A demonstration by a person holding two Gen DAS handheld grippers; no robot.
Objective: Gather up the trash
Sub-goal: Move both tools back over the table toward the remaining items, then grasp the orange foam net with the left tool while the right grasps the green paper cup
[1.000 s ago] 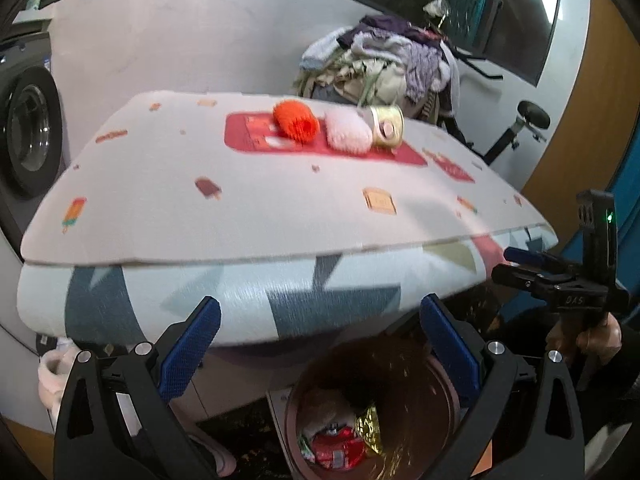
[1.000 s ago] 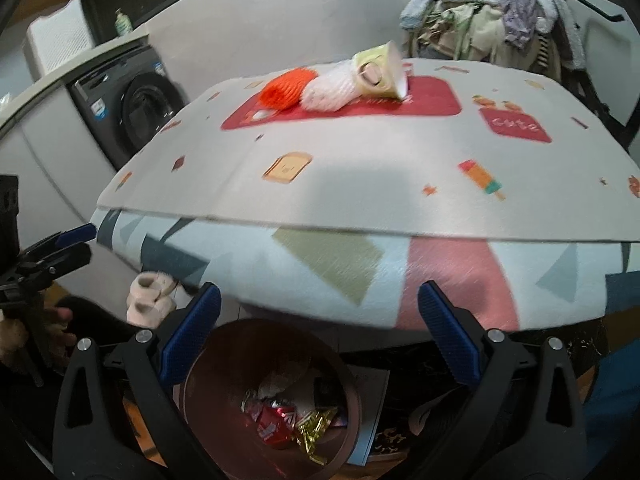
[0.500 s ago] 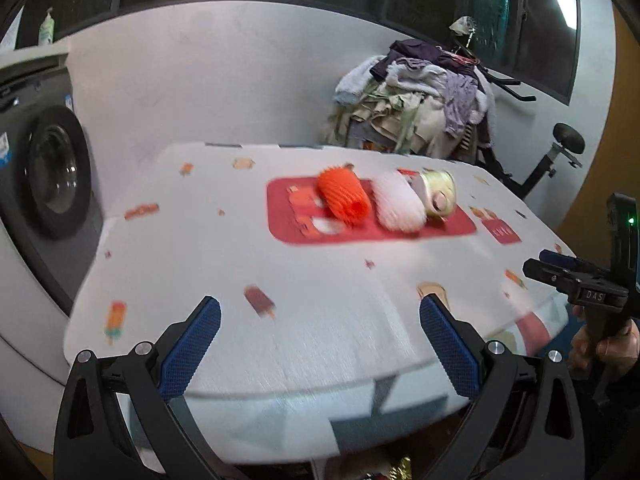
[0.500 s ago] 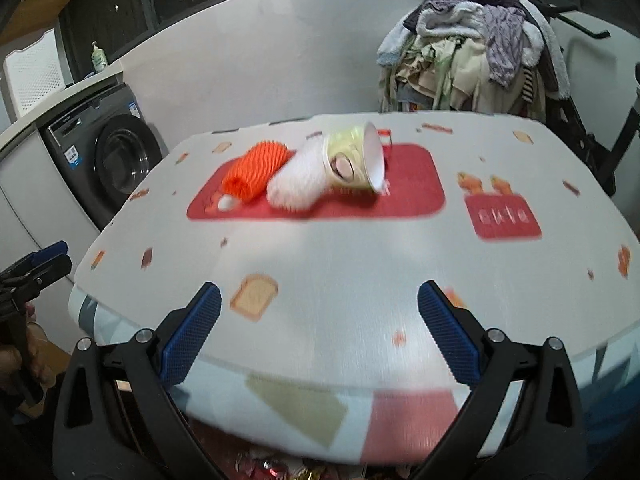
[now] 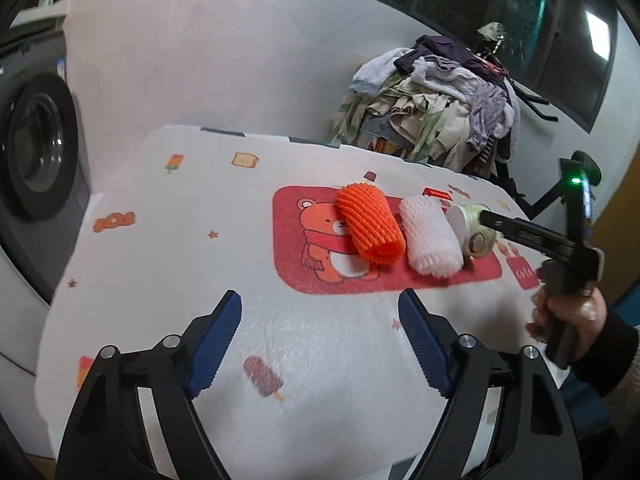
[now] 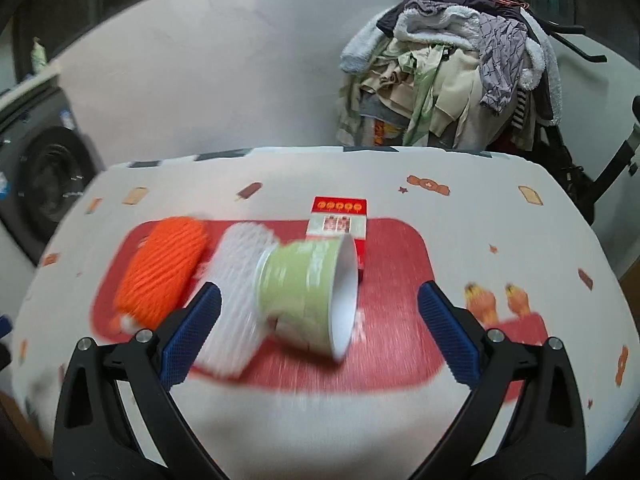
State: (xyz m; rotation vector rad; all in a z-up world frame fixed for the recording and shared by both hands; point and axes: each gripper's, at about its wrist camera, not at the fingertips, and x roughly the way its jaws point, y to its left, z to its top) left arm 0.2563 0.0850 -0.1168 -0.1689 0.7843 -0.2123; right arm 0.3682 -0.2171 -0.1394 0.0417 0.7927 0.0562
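My right tool [image 6: 319, 322] is spread apart, the tipped green cup [image 6: 308, 294] lying between its tips on the red mat [image 6: 394, 272]. My left tool [image 5: 320, 340], also apart, hangs short of the orange net sleeve [image 5: 370, 224] and white net sleeve [image 5: 430, 240]. The red box's [image 6: 339, 222] print is unreadable.

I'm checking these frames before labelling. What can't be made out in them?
- Green cup: left wrist view, partly behind the right tool.
- Print on the red box: right wrist view, too small and blurred.
- White foam sleeve: right wrist view, motion-blurred.
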